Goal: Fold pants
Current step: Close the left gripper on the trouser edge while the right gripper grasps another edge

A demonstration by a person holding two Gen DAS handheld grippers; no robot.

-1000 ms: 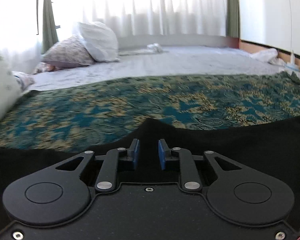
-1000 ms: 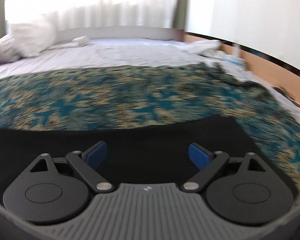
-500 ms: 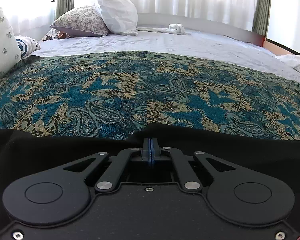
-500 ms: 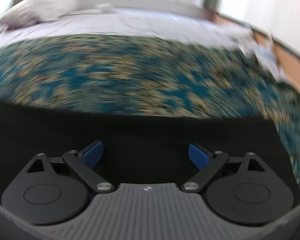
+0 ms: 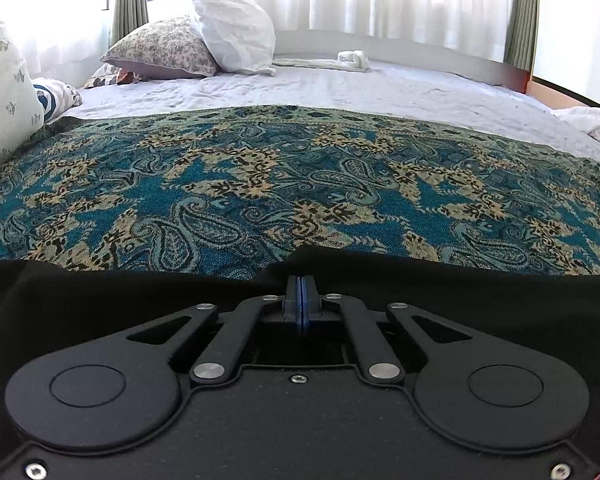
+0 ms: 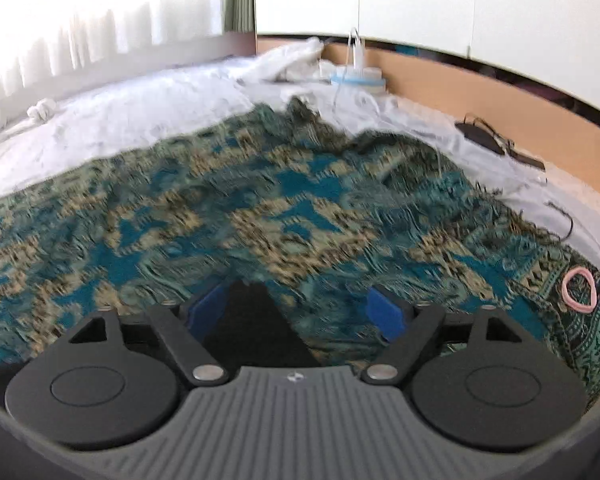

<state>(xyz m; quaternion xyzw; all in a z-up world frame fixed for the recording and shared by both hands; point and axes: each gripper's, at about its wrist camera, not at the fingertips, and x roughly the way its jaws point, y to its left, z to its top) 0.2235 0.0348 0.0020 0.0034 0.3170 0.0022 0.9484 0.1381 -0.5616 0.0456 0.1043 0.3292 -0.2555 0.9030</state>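
Note:
Black pants (image 5: 460,304) lie flat across the near part of a patterned blanket. My left gripper (image 5: 302,292) is shut on their far edge, where the cloth rises in a small peak around the closed blue pads. In the right wrist view only a pointed corner of the pants (image 6: 252,328) shows, lying between the fingers close to the left pad. My right gripper (image 6: 296,312) stands wide with its jaws closing, and neither pad presses on the cloth. That view is blurred by motion.
The teal and tan blanket (image 5: 300,184) covers a bed with a white sheet (image 5: 340,84). Pillows (image 5: 232,28) stand at the far left. At the right lie a pink hair tie (image 6: 579,289), a black charger with cable (image 6: 480,134) and a wooden bed rail (image 6: 500,100).
The left gripper closed on the pants' edge and sank a little, then kept still. The right gripper swung to the right, from the middle of the pants to their corner, and its jaws narrowed slightly.

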